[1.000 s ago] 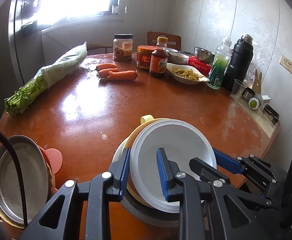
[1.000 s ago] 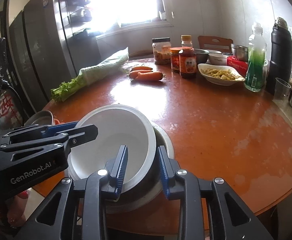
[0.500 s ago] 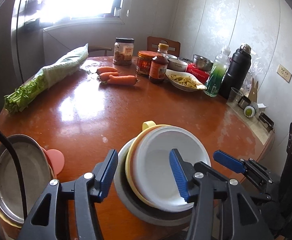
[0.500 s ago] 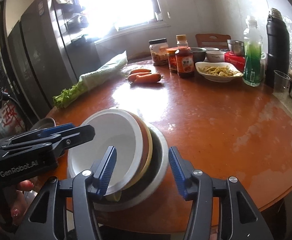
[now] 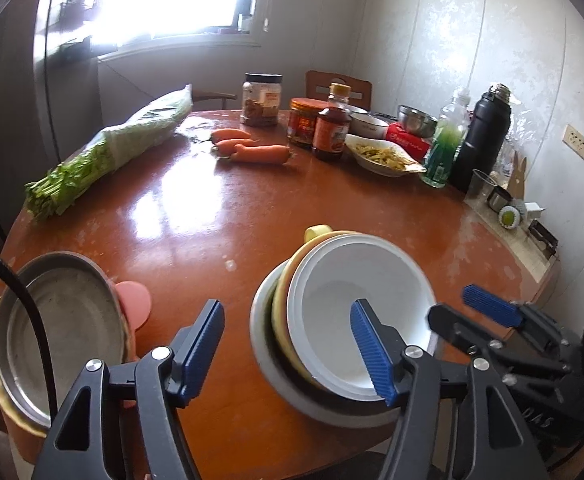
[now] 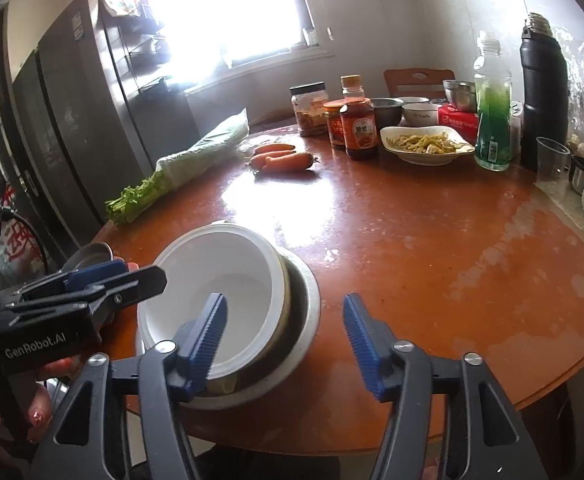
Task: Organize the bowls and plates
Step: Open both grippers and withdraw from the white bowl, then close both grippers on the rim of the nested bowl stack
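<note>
A white bowl (image 5: 344,280) (image 6: 219,276) rests nested in a yellow bowl (image 5: 316,233) on a grey plate (image 5: 261,328) (image 6: 310,304), near the front edge of the round brown table (image 5: 211,220). My left gripper (image 5: 287,350) straddles the stack's left rim. One finger hangs over the white bowl's inside and the other outside. Its jaws are opening and the pads press on nothing. My right gripper (image 6: 283,340) straddles the right rim the same way, its jaws also opening. Each gripper shows in the other's view, the right gripper (image 5: 464,312) and the left gripper (image 6: 123,276).
A metal plate (image 5: 55,320) tops a second stack at the table's left edge, with a pink piece (image 5: 133,300) beside it. Further back lie bagged greens (image 5: 115,148), carrots (image 5: 251,148), jars, a sauce bottle (image 5: 332,128), a dish of food (image 5: 384,154) and a black flask (image 5: 480,136).
Both grippers were shut on the white bowl's rim and have opened wide. The bowl, tilted before, has settled level into the stack.
</note>
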### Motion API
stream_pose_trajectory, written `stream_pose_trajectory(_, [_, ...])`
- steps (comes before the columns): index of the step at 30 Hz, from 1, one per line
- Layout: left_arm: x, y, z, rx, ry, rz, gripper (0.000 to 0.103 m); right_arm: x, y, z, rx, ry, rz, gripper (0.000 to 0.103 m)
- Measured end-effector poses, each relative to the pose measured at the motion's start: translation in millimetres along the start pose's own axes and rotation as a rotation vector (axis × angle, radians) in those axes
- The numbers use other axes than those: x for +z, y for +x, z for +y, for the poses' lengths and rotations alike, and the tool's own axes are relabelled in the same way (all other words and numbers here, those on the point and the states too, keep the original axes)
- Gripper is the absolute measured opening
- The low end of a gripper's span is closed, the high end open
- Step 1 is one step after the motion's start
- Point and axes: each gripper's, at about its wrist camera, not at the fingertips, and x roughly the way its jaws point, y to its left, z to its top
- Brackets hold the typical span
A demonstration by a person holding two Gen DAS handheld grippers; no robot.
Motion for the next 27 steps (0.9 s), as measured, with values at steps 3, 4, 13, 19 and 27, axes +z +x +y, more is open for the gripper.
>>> stream_pose_trajectory(3, [-8.5, 0.0, 6.5, 0.015, -0.011, 0.007, 0.073, -1.2, -1.7, -1.3, 0.006, 0.005, 0.002, 0.069])
stream_pose_trajectory(4, [-10.8, 0.7, 8.5, 0.019, -0.017, 0.014, 0.073, -1.7, -1.1, -2.0, 0.007, 0.009, 0.004, 0.069])
stream_pose_trajectory(13, [-18.5, 10.2, 8.3, -0.008, -0.049, 0.045, 0.078, -6.4, 9.8, -1.5, 0.008, 0.016, 0.042, 0.07])
stream_pose_trajectory(19, [-17.4, 17.7, 6.9, -0.008, -0.063, 0.056, 0.081, -8.0, 14.5, -3.9, 0.013, 0.025, 0.051, 0.07])
stream_pose_trajectory(27, [-19.4, 40.0, 9.9, 0.008, -0.088, 0.113, 0.081, -7.1, 26.2, -6.9, 0.052, 0.049, 0.077, 0.07])
